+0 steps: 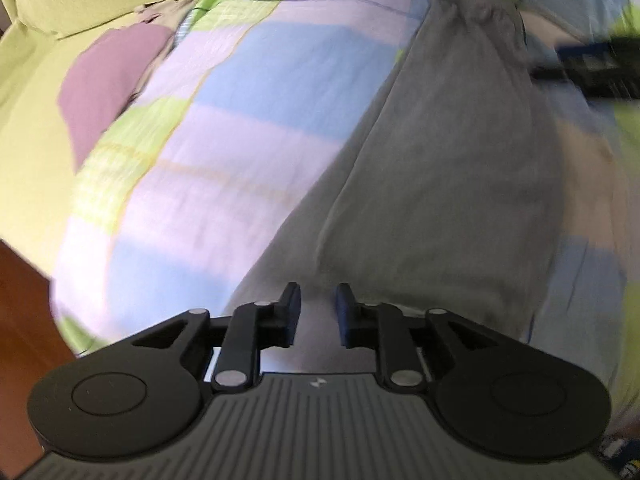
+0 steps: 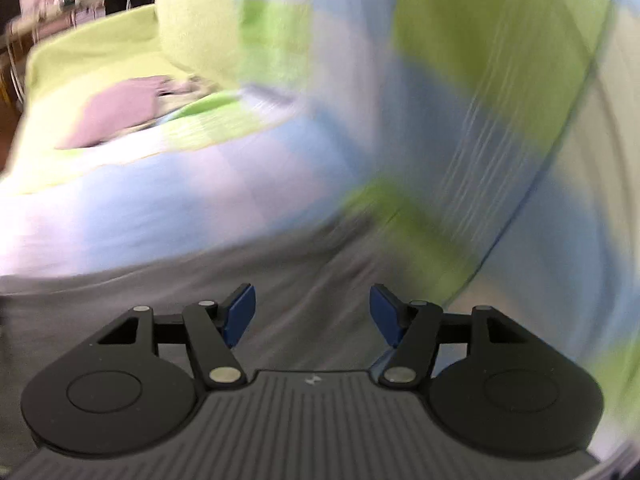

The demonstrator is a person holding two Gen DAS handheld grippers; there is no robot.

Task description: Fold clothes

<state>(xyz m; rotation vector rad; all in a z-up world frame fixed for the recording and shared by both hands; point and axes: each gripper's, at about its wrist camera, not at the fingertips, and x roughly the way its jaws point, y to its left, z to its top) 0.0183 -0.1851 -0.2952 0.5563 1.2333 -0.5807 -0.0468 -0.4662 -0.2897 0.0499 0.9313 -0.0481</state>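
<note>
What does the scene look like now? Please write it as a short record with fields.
surface: checked bed cover in blue, green and white
garment in work: grey garment, lying on the cover
other clothes: purple garment, farther off
left gripper: open, nothing between the fingers
right gripper: open wide, empty, above the grey cloth
image quality: blurred

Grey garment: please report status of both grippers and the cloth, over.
Left gripper open, nothing between pads. Right gripper open wider, empty. Grey garment flat on checked quilt, released. Purple cloth off to side, not in way.
</note>
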